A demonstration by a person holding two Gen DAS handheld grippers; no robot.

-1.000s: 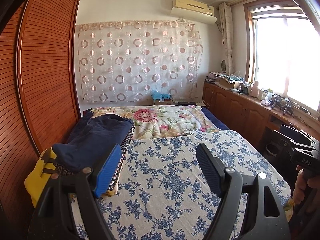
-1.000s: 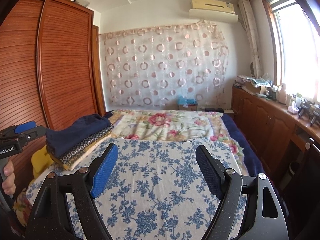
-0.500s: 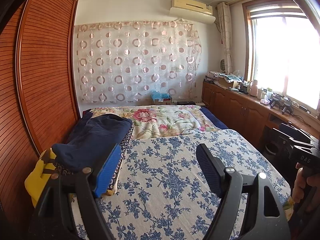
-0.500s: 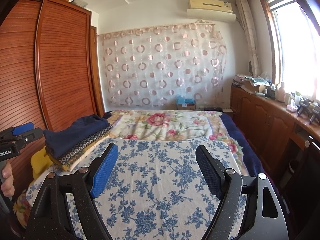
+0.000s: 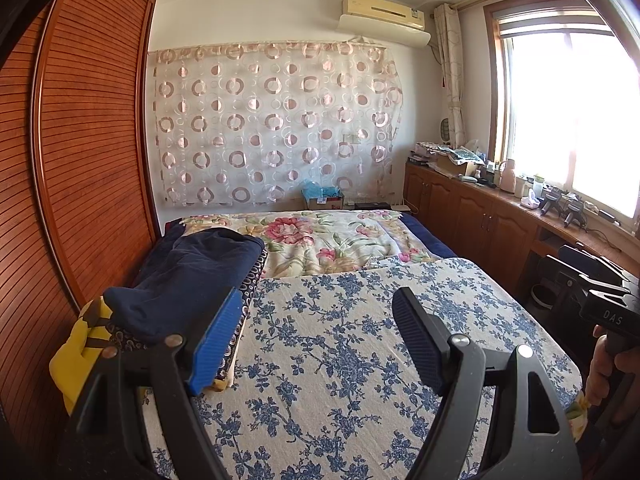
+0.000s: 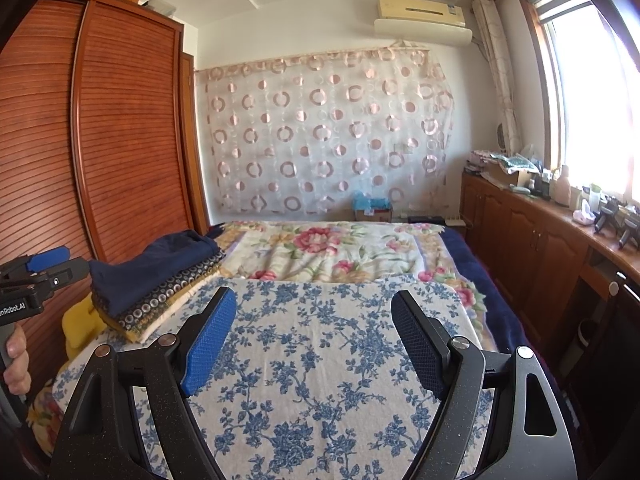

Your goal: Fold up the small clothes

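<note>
Both the left gripper [image 5: 316, 336] and right gripper [image 6: 314, 340] are hovering spread wide and empty over the blue-flowered bedspread [image 6: 320, 360], seemingly keeping it free as folding space, while the stack of folded clothes [image 5: 192, 280] is lying at nine o'clock.

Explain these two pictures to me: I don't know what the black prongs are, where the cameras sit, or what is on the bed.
No robot: a person holds a two-finger gripper in each hand, each with a camera looking along its fingers. One picture is from the left gripper, the other from the right gripper. Both are open and hold nothing. They point over a bed with a blue-flowered cover. At its left edge lies a stack of folded clothes, a navy piece on top. The person's hand shows at the right view's edge.
</note>
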